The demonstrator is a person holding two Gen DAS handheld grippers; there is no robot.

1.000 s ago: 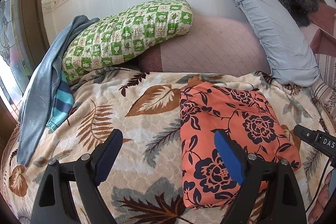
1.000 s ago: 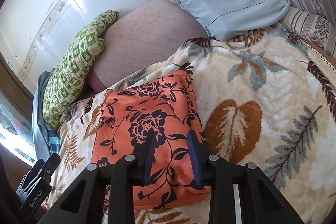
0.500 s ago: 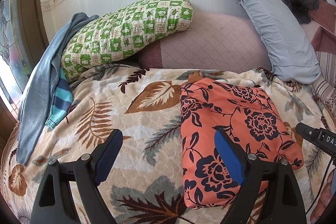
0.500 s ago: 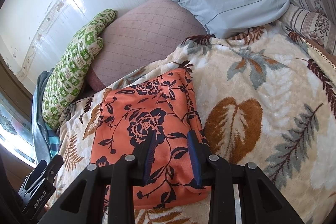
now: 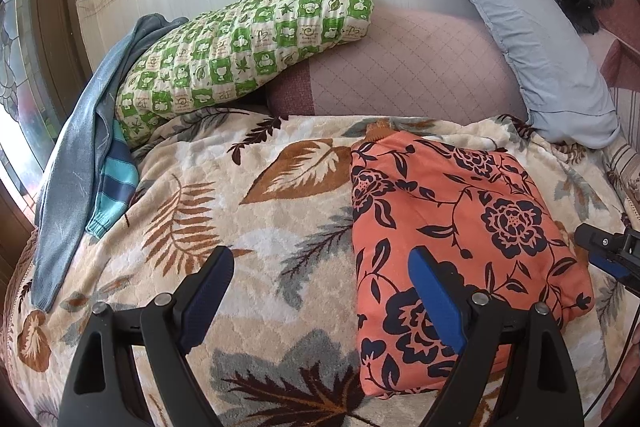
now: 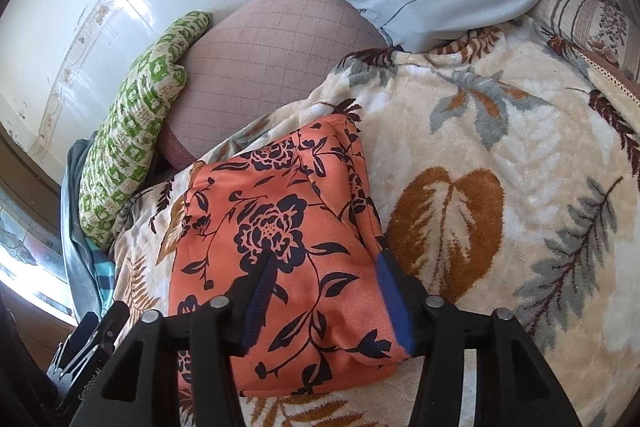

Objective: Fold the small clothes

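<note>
Now, going from the left: my left hand-held gripper hangs over the bed with its jaws wide apart and nothing between them, its right finger just over the near left edge of the orange floral garment. That garment lies folded into a thick rectangle on the leaf-patterned blanket, right of the middle. My right hand-held gripper sits over the garment's near right corner; its jaws are opening, the fabric bulges between them, and the pads no longer seem to pinch it.

What worries me is the fold. The cloth looks slippery and the layers along the right edge are stacked loosely, so as I let go they could slide or spring open, more so if a pad drags the top layer when I pull away. The plush blanket is soft and uneven, so the bundle may slump.

Around it, at the far left a grey-blue garment and a teal striped sleeve drape off the bed's edge, probably next to fold. Behind them leans a green checked pillow, then a pink quilted cushion and a pale blue pillow at the far right. Nothing blocks my way.
</note>
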